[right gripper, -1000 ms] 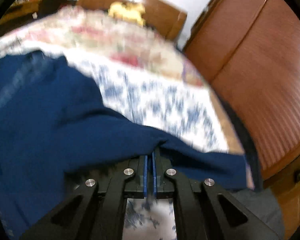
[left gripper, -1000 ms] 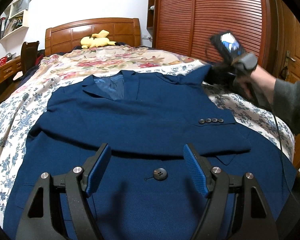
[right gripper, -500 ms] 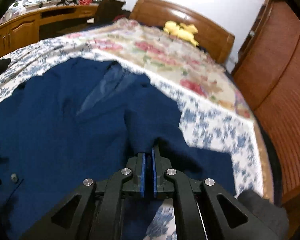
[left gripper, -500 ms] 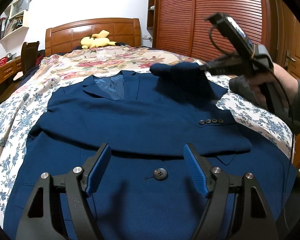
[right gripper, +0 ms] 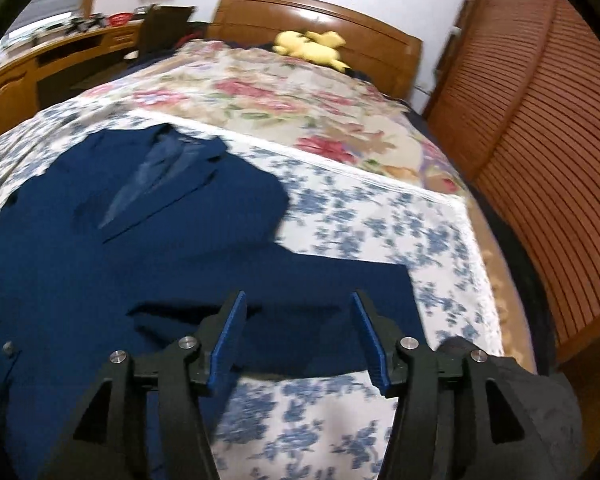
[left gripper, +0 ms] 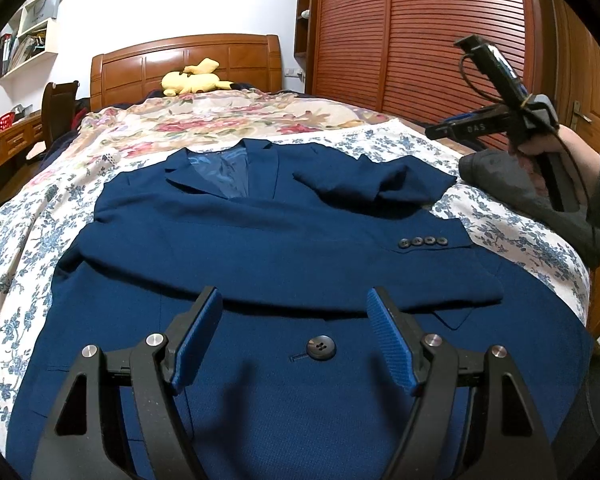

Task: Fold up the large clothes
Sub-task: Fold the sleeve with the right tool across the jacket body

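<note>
— Where do we stand with the blue jacket (left gripper: 284,248)?

— It lies face up on the bed (left gripper: 24,224), collar toward the headboard, one sleeve (left gripper: 292,276) folded across the chest with its cuff buttons showing. The shoulder on our right is turned in over the lapel as a loose hump.

— And our tongs?

— The left tongs (left gripper: 294,336) hang spread above the front button (left gripper: 321,348), nothing between them. The right tongs (right gripper: 300,334) are opening; no cloth sits between the pads, the fabric lies below them.

— How do we expect it to handle?

— Soft but weighty, we judge: a lined suit cloth that drapes and sags, with stiffer body at the shoulders and lapels. The lining (left gripper: 230,170) looks slick, so layers may slide over each other.

— Where would we take hold?

— At the hem corners or along a side seam, pinching through all layers, and lifting both sides together so the sleeve does not slip off.
</note>
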`<state>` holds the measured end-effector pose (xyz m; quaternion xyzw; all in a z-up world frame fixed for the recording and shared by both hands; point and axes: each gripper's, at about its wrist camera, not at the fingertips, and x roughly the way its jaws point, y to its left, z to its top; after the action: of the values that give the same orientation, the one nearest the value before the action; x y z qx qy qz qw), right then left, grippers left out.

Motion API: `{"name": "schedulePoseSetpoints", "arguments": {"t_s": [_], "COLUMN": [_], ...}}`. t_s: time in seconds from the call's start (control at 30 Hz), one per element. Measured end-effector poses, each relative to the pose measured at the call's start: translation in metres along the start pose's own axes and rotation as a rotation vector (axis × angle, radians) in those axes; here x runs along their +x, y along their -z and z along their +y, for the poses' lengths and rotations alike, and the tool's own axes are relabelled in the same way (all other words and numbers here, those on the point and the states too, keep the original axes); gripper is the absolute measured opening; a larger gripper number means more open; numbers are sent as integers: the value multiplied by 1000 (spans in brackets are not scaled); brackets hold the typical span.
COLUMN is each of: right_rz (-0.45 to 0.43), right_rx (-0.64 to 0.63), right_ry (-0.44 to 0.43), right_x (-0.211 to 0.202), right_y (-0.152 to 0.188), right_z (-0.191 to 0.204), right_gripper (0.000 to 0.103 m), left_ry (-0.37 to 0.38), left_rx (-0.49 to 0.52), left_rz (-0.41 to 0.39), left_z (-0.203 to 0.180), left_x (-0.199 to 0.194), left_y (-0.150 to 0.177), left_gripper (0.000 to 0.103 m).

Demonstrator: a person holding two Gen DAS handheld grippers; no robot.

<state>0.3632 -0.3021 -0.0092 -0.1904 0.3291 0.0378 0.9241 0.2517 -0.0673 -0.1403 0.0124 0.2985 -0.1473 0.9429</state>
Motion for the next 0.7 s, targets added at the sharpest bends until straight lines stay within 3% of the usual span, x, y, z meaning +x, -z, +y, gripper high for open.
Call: {"name": "schedulePoseSetpoints", "arguments": {"t_s": [0.17, 0.5, 0.7], "right_rz": [79, 227, 243], "right_rx": [114, 226, 310], "right_ry": [26, 49, 25], "right_x": [33, 106, 136], "right_y": [14, 40, 49], "right_z": [-8, -23, -34], "right_gripper": [60, 61, 61], "left_ry": [0, -2, -1], "left_rx": [1, 3, 3], "left_rz": [2, 2, 4], "left_z": [0, 0, -1], "left_x": [1, 1, 2], "left_y": [0, 1, 1], "left_gripper": [76, 76, 76]}}
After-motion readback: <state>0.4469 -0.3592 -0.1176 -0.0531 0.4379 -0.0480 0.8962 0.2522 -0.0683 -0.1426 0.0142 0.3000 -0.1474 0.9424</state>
